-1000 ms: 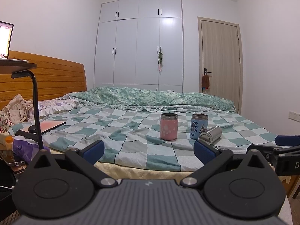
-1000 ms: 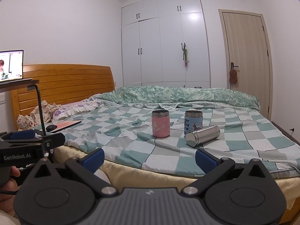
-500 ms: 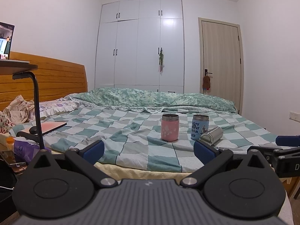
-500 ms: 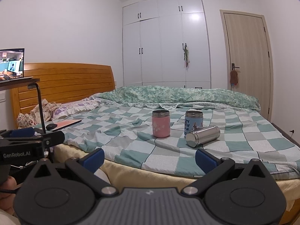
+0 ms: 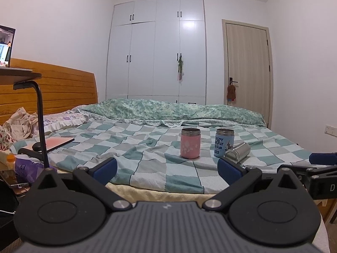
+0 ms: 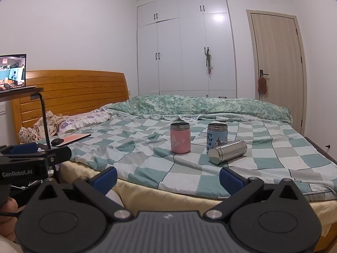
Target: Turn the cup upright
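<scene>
A silver steel cup (image 6: pixel 228 151) lies on its side on the checked bedspread (image 6: pixel 147 160), its flat base toward me; it also shows in the left wrist view (image 5: pixel 238 152). A pink cup (image 6: pixel 180 137) and a blue cup (image 6: pixel 217 137) stand upright just behind it, also seen in the left wrist view as pink cup (image 5: pixel 190 143) and blue cup (image 5: pixel 223 142). My left gripper (image 5: pixel 167 168) and my right gripper (image 6: pixel 167 178) are both open and empty, held off the near edge of the bed, well short of the cups.
A laptop (image 6: pixel 13 71) sits on a side table with a black stand (image 6: pixel 45 118) at the left. A tablet and mouse (image 6: pixel 71 139) lie on the bed's left. A rolled quilt (image 6: pixel 200 105), a wardrobe (image 6: pixel 187 48) and a door (image 6: pixel 278 67) are behind.
Both views have crept slightly closer to the bed and shifted a little. The cups have not moved and both grippers stay open.
</scene>
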Demonstrator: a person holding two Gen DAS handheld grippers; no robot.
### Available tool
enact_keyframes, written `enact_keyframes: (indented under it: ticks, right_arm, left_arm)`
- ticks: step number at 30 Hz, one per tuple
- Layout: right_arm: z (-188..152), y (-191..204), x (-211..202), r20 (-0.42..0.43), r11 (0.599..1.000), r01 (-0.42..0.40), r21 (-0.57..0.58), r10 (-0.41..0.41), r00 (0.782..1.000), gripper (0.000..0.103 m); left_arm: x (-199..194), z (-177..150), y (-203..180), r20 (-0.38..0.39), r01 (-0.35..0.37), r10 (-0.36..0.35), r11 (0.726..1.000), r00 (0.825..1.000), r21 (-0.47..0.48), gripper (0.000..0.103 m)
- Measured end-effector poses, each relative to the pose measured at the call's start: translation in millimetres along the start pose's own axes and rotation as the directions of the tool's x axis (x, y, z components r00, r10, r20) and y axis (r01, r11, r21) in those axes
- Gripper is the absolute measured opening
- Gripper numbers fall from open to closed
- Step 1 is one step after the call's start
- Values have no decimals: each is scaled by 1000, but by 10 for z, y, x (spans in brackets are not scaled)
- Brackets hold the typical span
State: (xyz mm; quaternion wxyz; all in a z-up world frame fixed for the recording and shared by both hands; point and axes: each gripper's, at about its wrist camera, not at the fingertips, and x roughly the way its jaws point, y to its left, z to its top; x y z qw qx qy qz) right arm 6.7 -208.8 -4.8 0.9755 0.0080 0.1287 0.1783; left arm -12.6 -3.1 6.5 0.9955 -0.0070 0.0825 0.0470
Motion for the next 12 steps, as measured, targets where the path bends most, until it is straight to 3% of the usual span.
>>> enact_keyframes:
  ticks: [12]
  right_arm:
    - [-11, 14, -4, -6, 1000, 1, 8, -1, 1000, 103]
  left_arm:
    - [12, -12, -2, -6, 8, -8, 1000, 1000, 0, 103]
